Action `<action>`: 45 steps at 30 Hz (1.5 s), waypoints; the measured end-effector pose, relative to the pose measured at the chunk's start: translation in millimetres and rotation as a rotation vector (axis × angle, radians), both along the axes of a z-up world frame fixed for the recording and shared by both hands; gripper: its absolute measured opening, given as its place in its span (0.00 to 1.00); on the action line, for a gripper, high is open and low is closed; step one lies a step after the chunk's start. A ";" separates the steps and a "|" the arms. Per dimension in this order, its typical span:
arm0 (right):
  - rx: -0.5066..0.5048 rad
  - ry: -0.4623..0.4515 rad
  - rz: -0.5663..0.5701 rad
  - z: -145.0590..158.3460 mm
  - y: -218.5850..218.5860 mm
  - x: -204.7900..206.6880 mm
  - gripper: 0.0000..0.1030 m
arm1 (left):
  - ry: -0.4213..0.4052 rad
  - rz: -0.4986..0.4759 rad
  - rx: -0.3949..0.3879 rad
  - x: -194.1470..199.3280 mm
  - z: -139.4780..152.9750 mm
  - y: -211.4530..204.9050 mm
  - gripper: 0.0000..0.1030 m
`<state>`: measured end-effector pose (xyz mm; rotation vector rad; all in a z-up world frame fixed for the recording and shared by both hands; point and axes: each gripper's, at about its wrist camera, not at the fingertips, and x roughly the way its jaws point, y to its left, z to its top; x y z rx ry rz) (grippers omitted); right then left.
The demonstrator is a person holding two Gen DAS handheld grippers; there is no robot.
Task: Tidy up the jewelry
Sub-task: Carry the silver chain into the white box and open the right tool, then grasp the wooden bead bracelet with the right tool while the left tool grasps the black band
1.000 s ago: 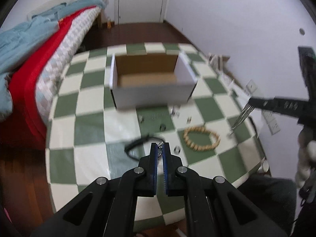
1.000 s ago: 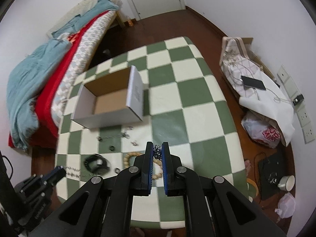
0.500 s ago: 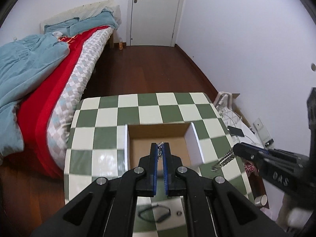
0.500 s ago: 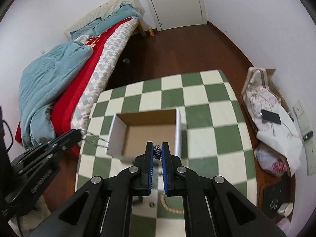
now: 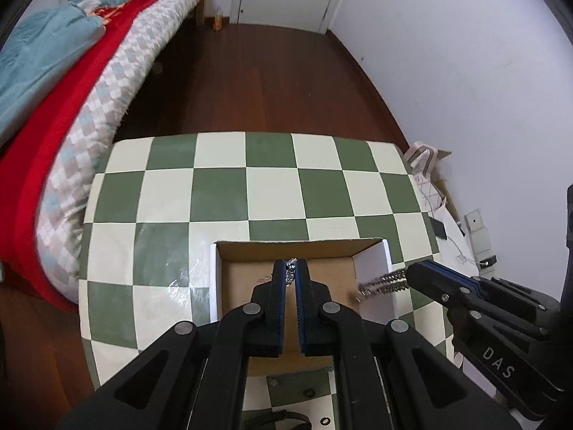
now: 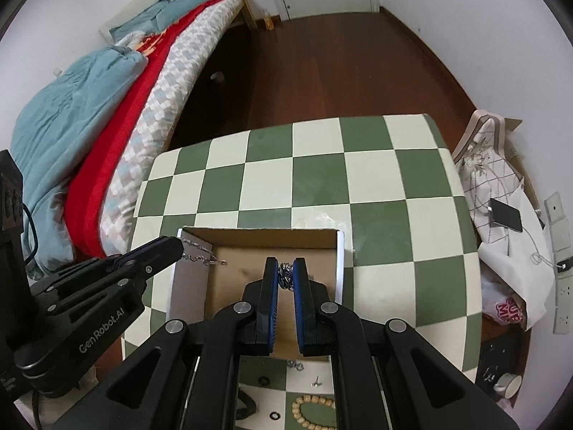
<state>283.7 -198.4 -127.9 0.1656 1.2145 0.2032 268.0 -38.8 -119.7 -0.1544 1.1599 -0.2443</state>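
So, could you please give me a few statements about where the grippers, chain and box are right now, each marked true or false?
1. Both grippers hang over the open cardboard box. True.
2. The left gripper holds nothing. False: it is shut on a silver chain.
3. The right gripper pinches bunched silver chain between its fingers. True.
4. The beaded bracelet lies inside the box. False: it lies on the checkered table, outside the box.
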 end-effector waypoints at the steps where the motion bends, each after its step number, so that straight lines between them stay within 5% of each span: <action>1: 0.011 0.012 0.001 -2.2 -0.1 4.1 0.08 | 0.009 -0.003 0.001 3.0 -2.2 -0.2 0.03; 5: 0.091 0.103 -0.019 -16.6 -6.3 19.3 0.09 | 0.057 -0.008 0.029 12.7 -10.4 -2.1 0.06; 7: 0.125 0.130 -0.032 -21.3 -11.7 22.4 0.18 | 0.068 0.001 0.030 13.9 -12.7 -0.3 0.07; 8: 0.116 0.131 -0.038 -21.6 -13.2 22.0 0.34 | 0.059 0.005 0.041 13.0 -12.3 0.3 0.08; 10: 0.096 0.128 -0.040 -21.6 -14.1 19.9 0.56 | 0.042 0.010 0.088 11.2 -11.5 0.2 0.22; 12: 0.043 0.125 -0.035 -21.9 -13.1 16.1 0.59 | 0.012 0.025 0.133 7.8 -9.3 2.2 0.66; 14: -0.034 0.113 -0.031 -23.2 -11.0 9.1 0.70 | -0.031 0.055 0.186 2.6 -6.9 7.8 0.80; 16: -0.109 0.106 -0.026 -26.3 -8.6 1.4 0.86 | -0.051 0.087 0.236 -0.6 -8.1 14.0 0.83; 18: -0.174 0.096 -0.025 -30.4 -8.1 -6.2 0.90 | -0.048 0.107 0.274 -3.6 -12.1 21.1 1.00; 21: -0.227 0.092 -0.025 -39.2 -6.9 -18.3 1.00 | -0.063 0.126 0.312 -12.3 -15.7 28.9 1.00; 29: -0.268 0.046 -0.044 -41.4 -1.4 -45.6 1.00 | -0.102 0.158 0.318 -40.5 -16.6 39.9 1.00; 45: -0.313 -0.168 -0.053 26.7 13.7 -110.6 1.00 | -0.207 0.151 0.290 -104.8 25.5 38.3 1.00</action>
